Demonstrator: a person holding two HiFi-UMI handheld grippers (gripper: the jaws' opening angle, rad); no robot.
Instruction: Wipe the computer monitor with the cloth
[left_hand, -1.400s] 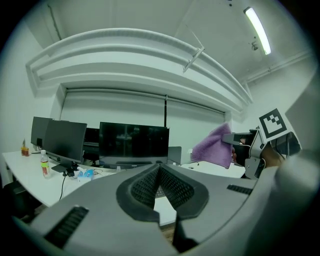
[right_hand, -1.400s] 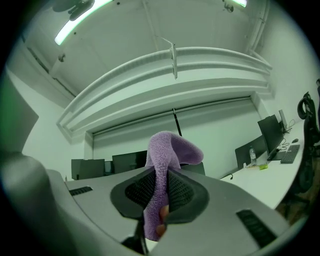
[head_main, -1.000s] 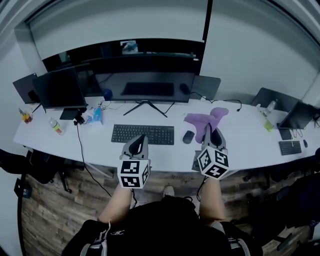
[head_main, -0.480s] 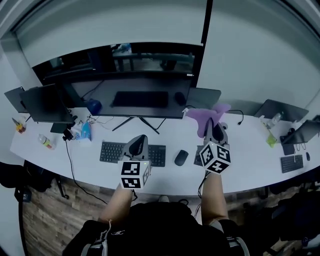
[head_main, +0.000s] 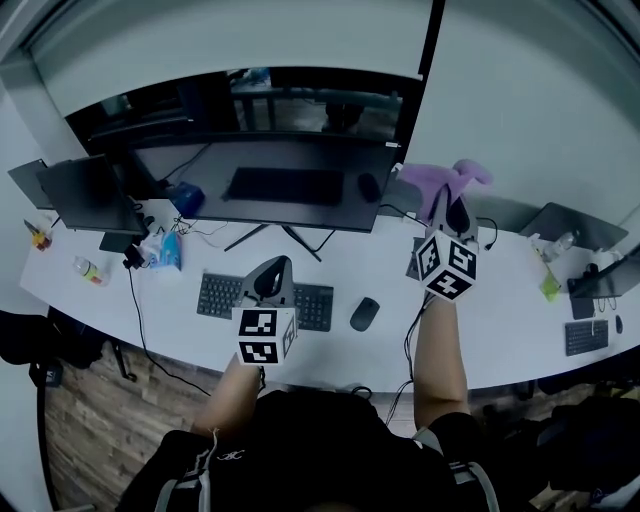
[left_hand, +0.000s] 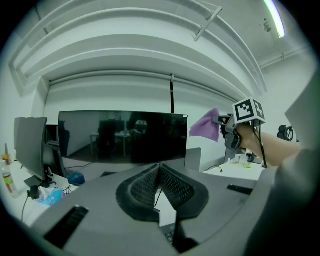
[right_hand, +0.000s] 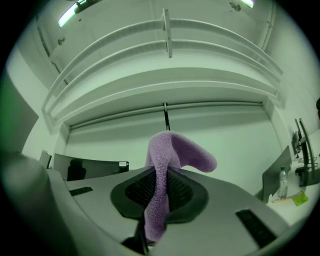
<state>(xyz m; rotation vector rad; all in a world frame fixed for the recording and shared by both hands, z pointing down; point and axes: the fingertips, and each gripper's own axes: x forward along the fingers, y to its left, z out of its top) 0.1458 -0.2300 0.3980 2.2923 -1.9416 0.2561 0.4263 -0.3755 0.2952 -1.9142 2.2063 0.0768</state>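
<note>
The wide dark computer monitor (head_main: 280, 185) stands at the back of the white desk (head_main: 330, 345), its screen off; it also fills the middle of the left gripper view (left_hand: 122, 137). My right gripper (head_main: 452, 208) is raised beside the monitor's upper right corner, shut on the purple cloth (head_main: 440, 180). In the right gripper view the cloth (right_hand: 165, 185) hangs pinched between the jaws, with the monitor's edge (right_hand: 85, 167) at left. My left gripper (head_main: 270, 280) hovers over the keyboard (head_main: 265, 298), shut and empty. The left gripper view shows the right gripper and cloth (left_hand: 206, 126).
A black mouse (head_main: 363, 313) lies right of the keyboard. A second monitor (head_main: 85, 192) stands at left with a bottle (head_main: 88, 270) and blue tissue pack (head_main: 166, 250). Cables run behind the keyboard. More screens and a keyboard (head_main: 585, 335) sit at far right.
The right gripper has risen with the purple cloth from desk level to the monitor's upper right corner. The head view has shifted closer to the monitor. The left gripper stays over the keyboard.
</note>
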